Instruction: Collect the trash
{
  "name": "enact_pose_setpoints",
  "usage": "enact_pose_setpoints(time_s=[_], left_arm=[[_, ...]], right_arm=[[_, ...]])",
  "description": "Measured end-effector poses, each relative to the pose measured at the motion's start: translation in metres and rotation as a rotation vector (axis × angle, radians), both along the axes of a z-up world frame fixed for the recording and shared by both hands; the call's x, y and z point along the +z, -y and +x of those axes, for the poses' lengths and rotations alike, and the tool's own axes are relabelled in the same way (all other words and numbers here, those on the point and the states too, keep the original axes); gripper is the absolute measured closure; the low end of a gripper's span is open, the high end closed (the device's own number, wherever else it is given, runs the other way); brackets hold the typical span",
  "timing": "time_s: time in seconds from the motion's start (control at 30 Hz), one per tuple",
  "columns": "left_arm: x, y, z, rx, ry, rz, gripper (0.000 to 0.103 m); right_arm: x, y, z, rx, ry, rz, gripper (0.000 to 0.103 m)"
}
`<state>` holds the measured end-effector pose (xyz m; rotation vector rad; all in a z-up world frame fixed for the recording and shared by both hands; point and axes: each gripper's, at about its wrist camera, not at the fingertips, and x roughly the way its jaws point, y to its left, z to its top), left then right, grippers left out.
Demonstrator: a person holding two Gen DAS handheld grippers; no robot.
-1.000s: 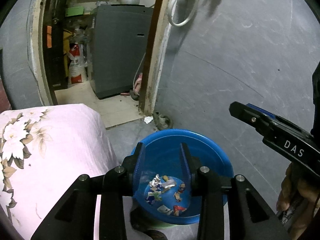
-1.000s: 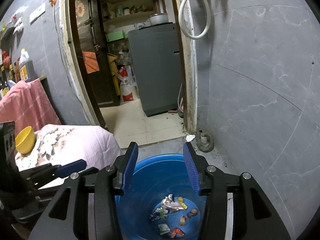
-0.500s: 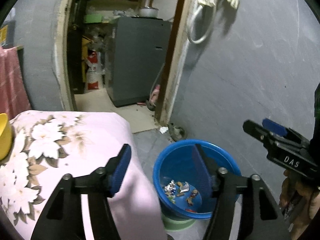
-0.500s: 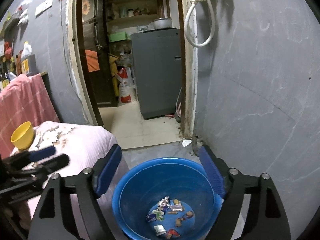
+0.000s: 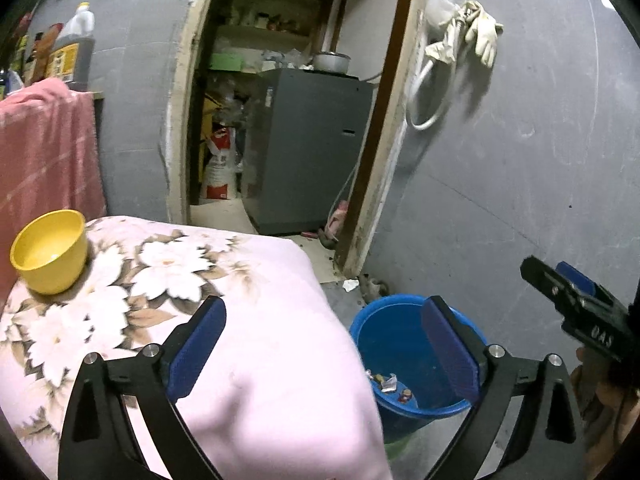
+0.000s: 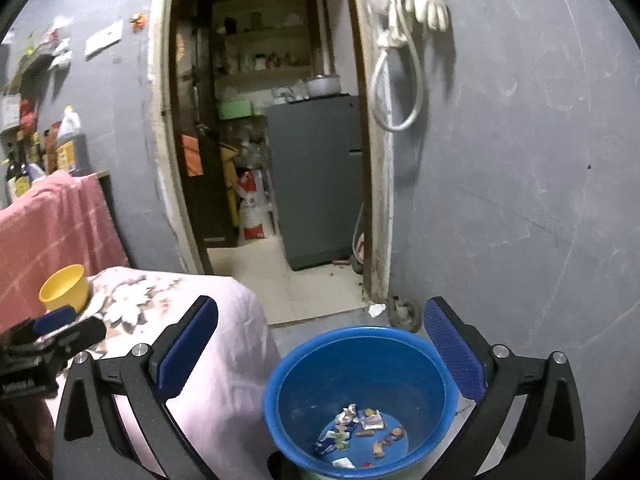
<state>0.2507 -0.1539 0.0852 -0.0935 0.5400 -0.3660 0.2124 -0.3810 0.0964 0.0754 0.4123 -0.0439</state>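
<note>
- Between the left fingers (image 5: 448, 356) nothing was held; they were opening wide, having drawn back from the bucket (image 5: 404, 312) toward the desk (image 5: 280, 320) over the last second.
- The right gripper (image 6: 320, 352) was opening too, empty, above the bucket.
- Trash (image 6: 356, 428) lay on the bucket's floor, so that drop looked finished; more pickups probably followed.
- A yellow bowl (image 5: 50, 250) stood on the desk; any remaining trash there was out of view, and the bucket's base was cut off.
</note>
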Motion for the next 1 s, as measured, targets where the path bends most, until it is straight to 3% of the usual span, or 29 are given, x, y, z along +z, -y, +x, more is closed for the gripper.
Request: enact_pose_setpoints(time_s=[0.33, 0.6, 1.0], left_arm=[[0.001, -0.022, -0.049, 0.040, 0.070, -0.013, 0.003], [0.001, -0.044, -0.083, 0.071, 0.102, -0.030, 0.002], [-0.002, -0.069, -0.138, 0.097, 0.200, -0.003, 0.002]], right_arm=[[-0.009, -0.022, -0.053, -0.015, 0.104, 0.064, 0.000], [-0.009, -0.038, -0.098, -0.042, 0.203, 0.042, 0.000], [-0.021, -0.057, -0.140, -0.081, 0.275, 0.053, 0.000]])
